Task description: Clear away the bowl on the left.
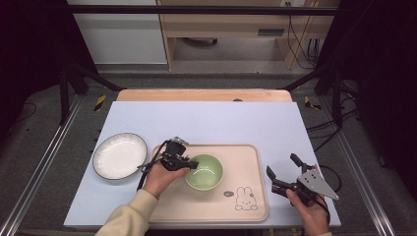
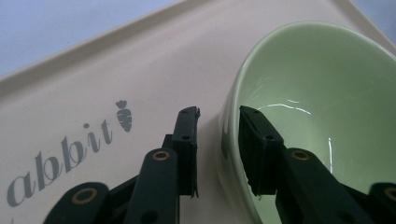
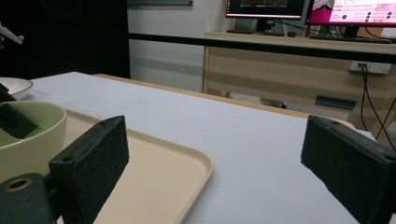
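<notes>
A pale green bowl [image 1: 204,171] [image 2: 317,84] [image 3: 28,135] stands upright on a beige tray [image 1: 246,157] [image 2: 93,84] [image 3: 154,177] printed with a rabbit and a carrot. My left gripper [image 1: 193,164] [image 2: 218,112] straddles the bowl's left rim, one jaw inside and one outside. A thin gap shows between the outer pad and the bowl wall, so the pads do not press. Off the tray's right edge, my right gripper [image 1: 281,163] [image 3: 215,140] is held with its jaws wide apart and nothing between them.
A white plate with a dark rim [image 1: 119,155] [image 3: 16,86] lies on the light blue tabletop [image 1: 206,123], left of the tray. Metal frame rails run along both sides of the table. A wooden desk with monitors stands behind it.
</notes>
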Available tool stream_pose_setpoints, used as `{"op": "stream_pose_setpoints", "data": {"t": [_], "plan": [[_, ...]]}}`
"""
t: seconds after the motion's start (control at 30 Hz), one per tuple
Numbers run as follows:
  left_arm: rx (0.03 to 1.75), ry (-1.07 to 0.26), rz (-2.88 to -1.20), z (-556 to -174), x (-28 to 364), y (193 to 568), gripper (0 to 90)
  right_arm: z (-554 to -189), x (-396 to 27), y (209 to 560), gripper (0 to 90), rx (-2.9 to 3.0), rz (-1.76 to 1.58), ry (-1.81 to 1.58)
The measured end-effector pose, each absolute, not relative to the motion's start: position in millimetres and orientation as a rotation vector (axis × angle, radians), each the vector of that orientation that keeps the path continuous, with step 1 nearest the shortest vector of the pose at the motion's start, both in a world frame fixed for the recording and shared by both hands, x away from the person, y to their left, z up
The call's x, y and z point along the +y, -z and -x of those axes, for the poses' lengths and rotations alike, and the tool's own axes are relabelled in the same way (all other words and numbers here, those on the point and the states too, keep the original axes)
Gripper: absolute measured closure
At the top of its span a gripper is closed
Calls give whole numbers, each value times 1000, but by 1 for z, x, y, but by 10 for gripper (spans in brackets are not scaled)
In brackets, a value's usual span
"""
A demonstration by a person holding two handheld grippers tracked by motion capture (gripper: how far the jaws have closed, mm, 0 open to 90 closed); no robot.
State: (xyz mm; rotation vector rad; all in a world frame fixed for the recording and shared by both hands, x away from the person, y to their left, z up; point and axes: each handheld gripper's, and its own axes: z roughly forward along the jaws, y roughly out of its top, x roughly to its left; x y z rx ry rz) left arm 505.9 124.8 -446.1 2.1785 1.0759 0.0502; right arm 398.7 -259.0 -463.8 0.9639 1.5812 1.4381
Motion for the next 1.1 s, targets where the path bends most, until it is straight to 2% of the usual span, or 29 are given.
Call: {"op": "stream_pose_setpoints", "data": {"t": [0.1, 0.4, 0.67, 1.1], "plan": [[1073, -62, -2174, -505, 124, 446, 622, -398, -258, 463, 76, 1585, -961, -1437], [1066, -88, -2161, -504, 124, 443, 526, -398, -258, 464, 76, 1585, -959, -1438], [1025, -107, -2115, -504, 127, 439, 352, -398, -256, 464, 70, 1601, -962, -1440], [938, -157, -2038, -499, 129, 430, 224, -398, -255, 464, 68, 1600, -958, -1446]]}}
